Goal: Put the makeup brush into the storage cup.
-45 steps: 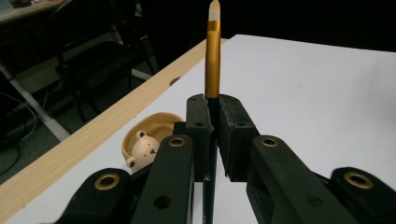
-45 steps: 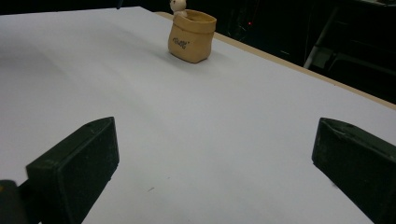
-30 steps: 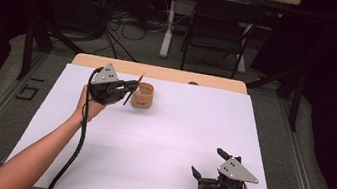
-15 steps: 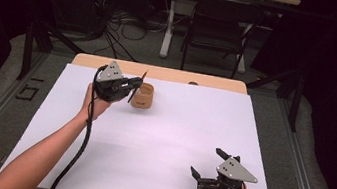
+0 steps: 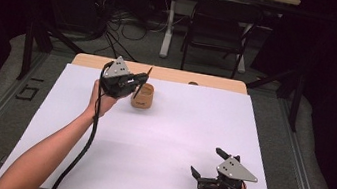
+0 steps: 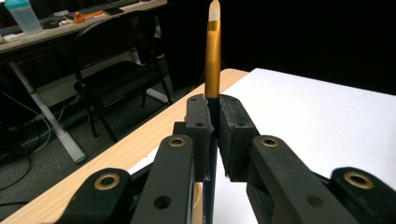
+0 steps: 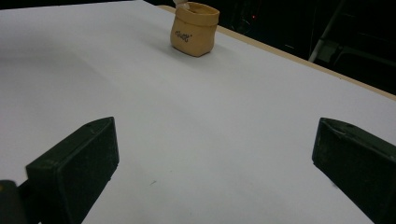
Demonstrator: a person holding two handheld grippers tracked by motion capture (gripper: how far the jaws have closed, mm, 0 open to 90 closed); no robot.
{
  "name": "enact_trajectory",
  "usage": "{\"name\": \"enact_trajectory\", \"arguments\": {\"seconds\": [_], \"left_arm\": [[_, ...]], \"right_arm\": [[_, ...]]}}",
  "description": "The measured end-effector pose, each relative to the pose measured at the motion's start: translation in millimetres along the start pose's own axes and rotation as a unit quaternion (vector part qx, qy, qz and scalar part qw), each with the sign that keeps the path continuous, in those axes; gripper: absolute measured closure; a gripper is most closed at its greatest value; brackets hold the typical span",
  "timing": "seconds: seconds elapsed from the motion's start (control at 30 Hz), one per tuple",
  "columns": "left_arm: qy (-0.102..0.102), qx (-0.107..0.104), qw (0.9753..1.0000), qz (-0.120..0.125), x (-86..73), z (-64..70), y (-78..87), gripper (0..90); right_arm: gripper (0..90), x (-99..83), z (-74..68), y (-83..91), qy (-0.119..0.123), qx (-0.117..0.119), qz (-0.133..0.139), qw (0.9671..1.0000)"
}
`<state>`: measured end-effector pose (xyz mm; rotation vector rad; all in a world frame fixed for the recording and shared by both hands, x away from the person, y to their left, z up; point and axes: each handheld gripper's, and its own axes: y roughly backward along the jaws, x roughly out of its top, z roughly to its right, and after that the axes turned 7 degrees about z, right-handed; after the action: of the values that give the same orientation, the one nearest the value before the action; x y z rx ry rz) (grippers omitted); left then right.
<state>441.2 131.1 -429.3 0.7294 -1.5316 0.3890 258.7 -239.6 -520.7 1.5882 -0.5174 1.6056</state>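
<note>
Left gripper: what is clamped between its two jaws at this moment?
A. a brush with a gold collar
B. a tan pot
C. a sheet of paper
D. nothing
A: in the left gripper view, the left gripper has its jaws shut on the brush, whose dark handle runs between them; the tan pot stands on the table.

The left claw (image 6: 212,135) is covering the middle of the brush (image 6: 213,51), and the bottom edge of the left gripper view is cutting off its lower end. In the right gripper view, the print on the tan pot (image 7: 194,29) is staying too small to read, and the top edge is clipping something pale inside it.
</note>
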Motion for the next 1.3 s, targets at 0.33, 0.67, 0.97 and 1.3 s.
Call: {"name": "enact_trajectory", "arguments": {"seconds": [0.33,0.67,0.97,1.3], "left_arm": [[0.008,0.015,0.9998,0.013,2.0,-4.5,-6.1,83.3],[0.029,0.023,0.9991,0.022,0.3,-13.1,-13.2,83.2],[0.028,0.021,0.9992,0.019,1.4,-14.2,-22.2,83.2],[0.033,0.026,0.9989,0.021,-0.5,-15.4,-30.8,83.2]], "right_arm": [[0.0,-0.2,-0.1,0.2,0.001,0.001,0.001,1.0000],[0.0,-0.2,0.1,0.3,0.001,0.001,0.000,1.0000],[0.0,-0.4,0.5,0.3,0.000,-0.001,0.001,1.0000],[0.0,-0.5,0.7,1.0,-0.001,-0.002,0.005,1.0000]]}}
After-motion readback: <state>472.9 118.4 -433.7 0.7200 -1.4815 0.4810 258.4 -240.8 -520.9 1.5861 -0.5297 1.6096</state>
